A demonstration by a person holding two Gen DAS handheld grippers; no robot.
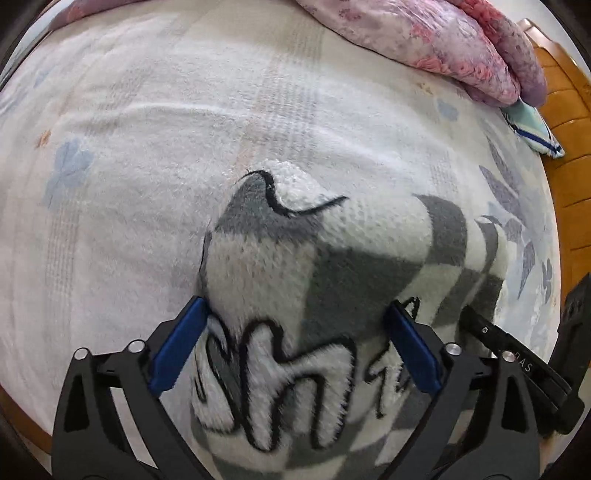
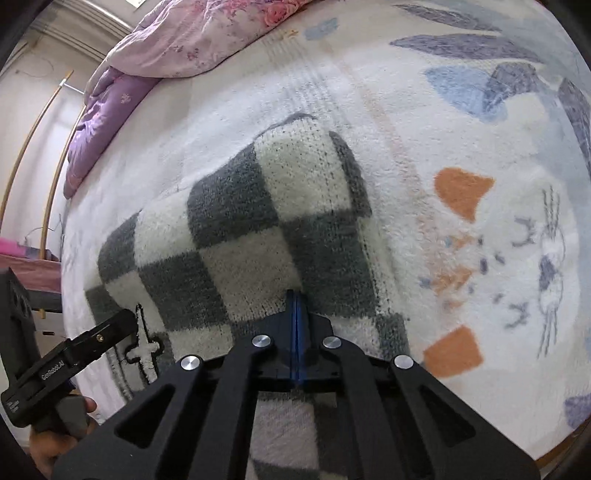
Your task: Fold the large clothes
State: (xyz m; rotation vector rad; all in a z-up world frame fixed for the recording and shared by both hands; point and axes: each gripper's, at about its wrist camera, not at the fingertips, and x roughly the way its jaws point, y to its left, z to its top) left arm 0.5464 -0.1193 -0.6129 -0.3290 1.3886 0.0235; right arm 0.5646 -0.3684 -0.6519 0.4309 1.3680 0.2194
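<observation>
The checkered sweater (image 2: pixel 258 229) lay bunched on the bed blanket (image 1: pixel 147 110), pinched by the closed right gripper (image 2: pixel 296 306), probably for folding, while the left gripper (image 1: pixel 295 332) straddled it wide open, gripping nothing.

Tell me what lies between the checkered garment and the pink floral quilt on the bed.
Only bare white fleece blanket lies between the checkered garment and the floral quilt; both wrist views show that stretch with nothing on it.

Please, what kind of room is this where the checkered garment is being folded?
Most likely a bedroom. The checkered garment lies on a bed covered by a white fleece blanket with printed flowers, a pink floral quilt is bunched at the far side, and a wooden bed frame shows beside it.
</observation>
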